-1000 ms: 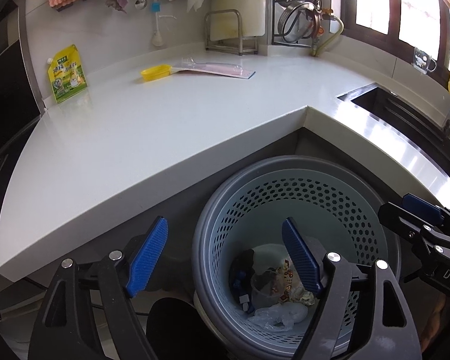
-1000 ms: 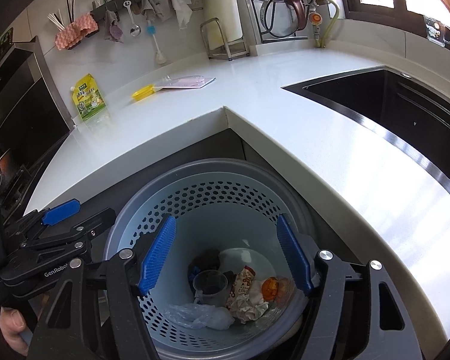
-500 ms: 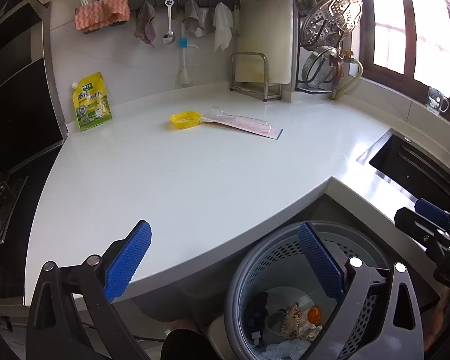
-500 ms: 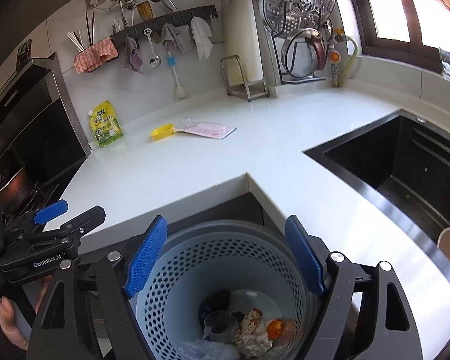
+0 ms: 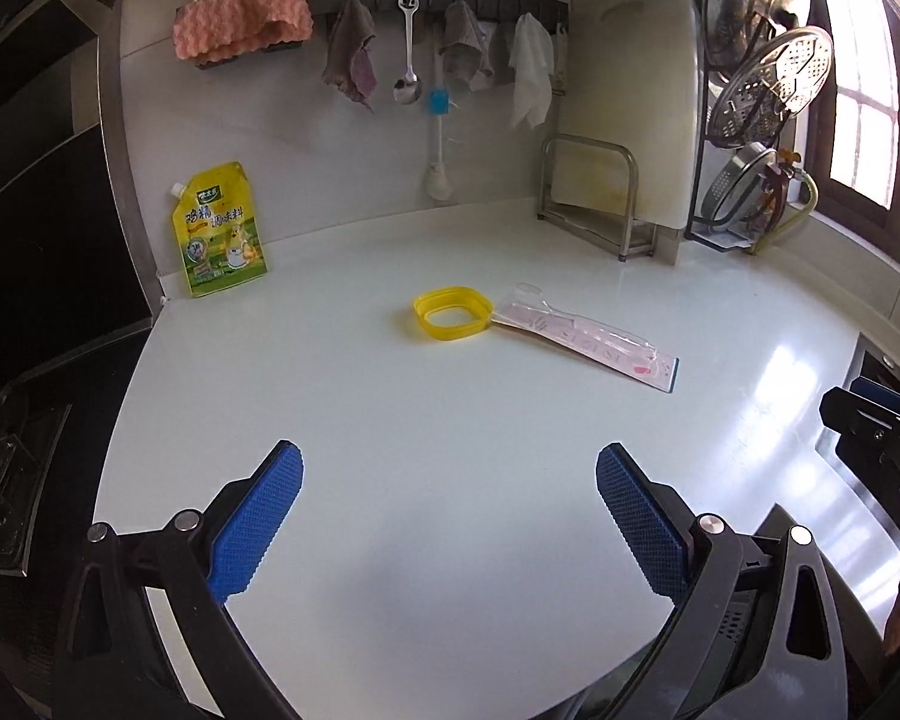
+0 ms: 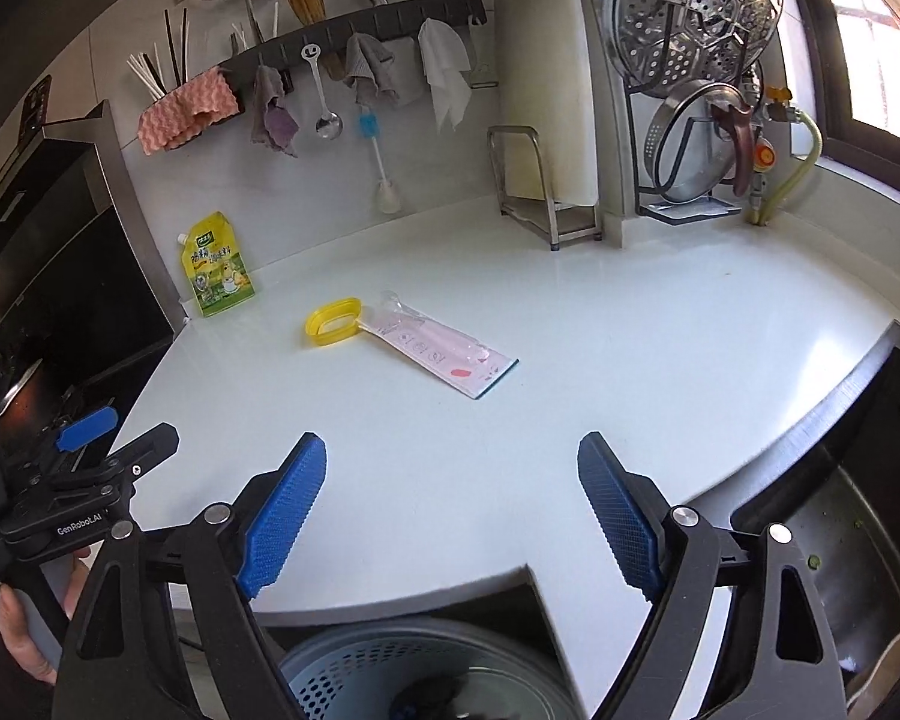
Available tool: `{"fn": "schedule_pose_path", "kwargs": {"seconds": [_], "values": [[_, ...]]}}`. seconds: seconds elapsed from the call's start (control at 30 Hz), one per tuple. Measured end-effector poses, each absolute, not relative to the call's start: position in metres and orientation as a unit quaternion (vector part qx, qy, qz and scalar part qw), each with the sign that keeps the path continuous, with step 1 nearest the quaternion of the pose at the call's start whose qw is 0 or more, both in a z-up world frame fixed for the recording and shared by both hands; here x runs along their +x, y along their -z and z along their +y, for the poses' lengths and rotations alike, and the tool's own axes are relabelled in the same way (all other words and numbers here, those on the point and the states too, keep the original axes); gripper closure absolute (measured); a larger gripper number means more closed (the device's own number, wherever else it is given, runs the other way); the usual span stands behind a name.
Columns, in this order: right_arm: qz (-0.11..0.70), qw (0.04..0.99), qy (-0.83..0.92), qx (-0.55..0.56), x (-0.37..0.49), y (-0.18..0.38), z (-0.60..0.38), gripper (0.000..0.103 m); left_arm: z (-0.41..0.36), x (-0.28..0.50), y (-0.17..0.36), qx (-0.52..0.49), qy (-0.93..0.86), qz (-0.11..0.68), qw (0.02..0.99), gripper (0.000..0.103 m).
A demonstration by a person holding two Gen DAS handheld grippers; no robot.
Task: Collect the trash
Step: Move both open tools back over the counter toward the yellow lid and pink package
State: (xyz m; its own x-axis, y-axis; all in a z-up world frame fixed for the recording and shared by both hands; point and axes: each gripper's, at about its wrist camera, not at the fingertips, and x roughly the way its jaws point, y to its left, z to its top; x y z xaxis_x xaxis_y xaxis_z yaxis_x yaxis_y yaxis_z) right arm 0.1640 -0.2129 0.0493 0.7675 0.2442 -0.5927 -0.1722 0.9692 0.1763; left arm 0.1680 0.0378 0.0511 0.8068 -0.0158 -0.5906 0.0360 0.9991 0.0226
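A yellow plastic ring lid (image 5: 452, 312) lies on the white counter (image 5: 390, 480), touching a flat pink-and-clear plastic package (image 5: 588, 339) to its right. Both also show in the right wrist view, the lid (image 6: 332, 321) and the package (image 6: 444, 354). A yellow seasoning pouch (image 5: 219, 231) leans on the back wall at the left. My left gripper (image 5: 448, 525) is open and empty above the counter's near part. My right gripper (image 6: 450, 519) is open and empty over the counter's front edge. The grey-blue perforated trash basket (image 6: 402, 672) sits below it on the floor.
A black stove (image 5: 24, 420) borders the counter at the left. A dark sink (image 6: 858, 510) lies at the right. A metal rack with a cutting board (image 5: 606, 204) and a pot-lid rack (image 5: 756, 168) stand at the back. Utensils and cloths hang on a wall rail (image 5: 438, 0).
Both grippers have risen from over the trash basket to counter height and now face the counter. The basket has dropped out of the left wrist view. Both stay open.
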Motion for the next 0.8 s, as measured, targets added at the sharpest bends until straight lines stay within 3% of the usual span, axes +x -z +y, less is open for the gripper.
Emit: {"fn": "schedule_pose_path", "kwargs": {"seconds": [0.5,0.8], "values": [[0.400,0.899,-0.175,-0.005,0.312,-0.016,-0.169,0.019,0.062,0.267,-0.025,-0.001,-0.025,0.339,0.941,0.006],[0.426,0.878,-0.208,-0.070,0.356,0.008,-0.144,0.019,0.062,0.295,-0.010,-0.007,-0.028,0.355,0.935,0.006]]}}
